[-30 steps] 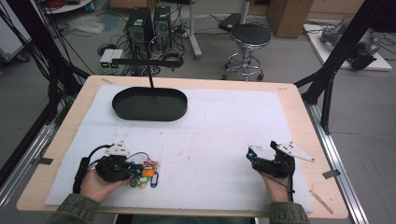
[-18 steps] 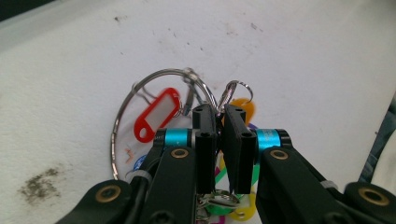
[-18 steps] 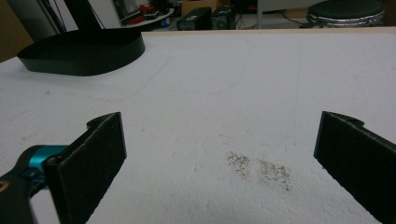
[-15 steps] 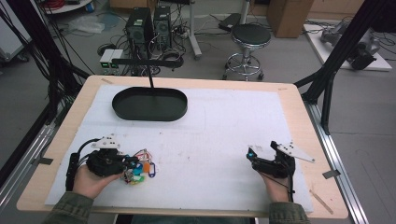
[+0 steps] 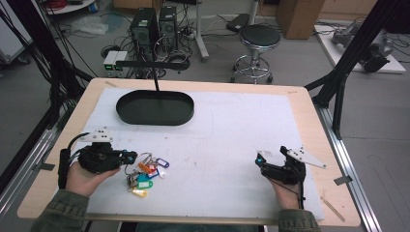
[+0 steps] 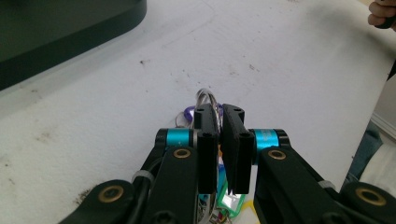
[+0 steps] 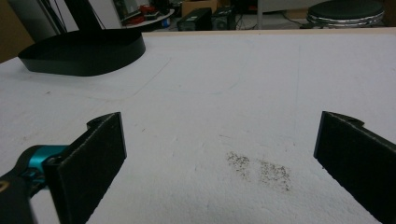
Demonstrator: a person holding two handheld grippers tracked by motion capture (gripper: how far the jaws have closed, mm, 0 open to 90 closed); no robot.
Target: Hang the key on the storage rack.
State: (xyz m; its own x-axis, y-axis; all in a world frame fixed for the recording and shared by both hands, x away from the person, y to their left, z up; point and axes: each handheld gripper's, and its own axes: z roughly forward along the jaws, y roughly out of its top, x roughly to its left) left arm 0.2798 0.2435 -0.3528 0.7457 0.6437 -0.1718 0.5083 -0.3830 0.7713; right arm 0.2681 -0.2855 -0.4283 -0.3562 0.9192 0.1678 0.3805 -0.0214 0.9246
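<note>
We see the left gripper (image 5: 129, 155) at the near left of the table (image 5: 309, 104), its jaws nearly closed on the ring of a bunch of keys with coloured tags (image 5: 145, 174). We judge the pickup is under way; next comes a lift, perhaps toward the far black oval tray (image 5: 154, 107). The right gripper (image 5: 259, 161) rests near right, jaws wide apart, holding nothing.

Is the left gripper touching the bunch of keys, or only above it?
Cannot tell. In the left gripper view, the left gripper has its jaws nearly closed over the bunch of keys, but the contact point is hidden.
</note>
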